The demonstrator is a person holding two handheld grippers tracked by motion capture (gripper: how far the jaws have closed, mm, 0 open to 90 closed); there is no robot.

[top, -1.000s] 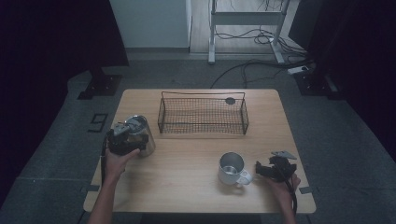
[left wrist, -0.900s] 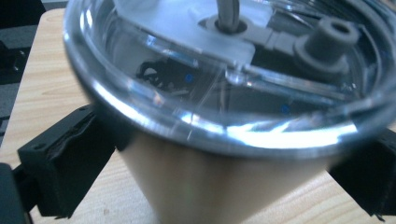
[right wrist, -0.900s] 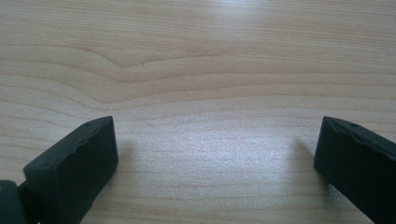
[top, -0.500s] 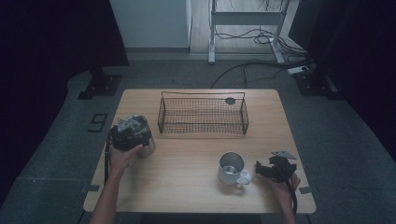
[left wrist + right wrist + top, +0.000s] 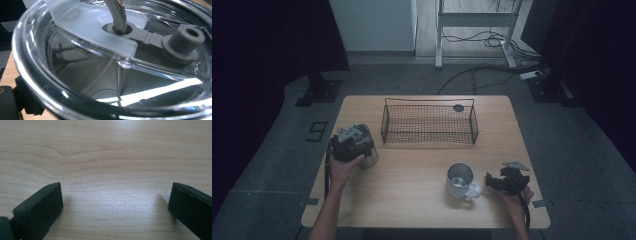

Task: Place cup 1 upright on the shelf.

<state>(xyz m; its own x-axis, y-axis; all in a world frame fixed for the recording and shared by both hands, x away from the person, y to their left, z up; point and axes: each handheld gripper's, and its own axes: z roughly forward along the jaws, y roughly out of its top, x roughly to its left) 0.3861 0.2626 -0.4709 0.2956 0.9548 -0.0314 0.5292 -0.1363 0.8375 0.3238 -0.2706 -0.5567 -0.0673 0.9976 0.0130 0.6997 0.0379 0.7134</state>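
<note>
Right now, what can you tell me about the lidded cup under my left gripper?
The cup stands upright near the table's left edge, in front of the wire basket's left end. Its body looks like shiny metal. The left gripper view looks down on its clear plastic lid, which has a frosted flap, a grey rubber plug and a metal straw through a grey ring. The left gripper sits right over it, jaws having just been closing; whether they press on it cannot be told.

Light wood desk is sitting on grey speckled floor. Dark curtains are hanging at left and right, shading the room. White wall panel is standing behind. Metal frame legs are standing at the far end, with cables trailing across the floor. Lighting is staying dim.
</note>
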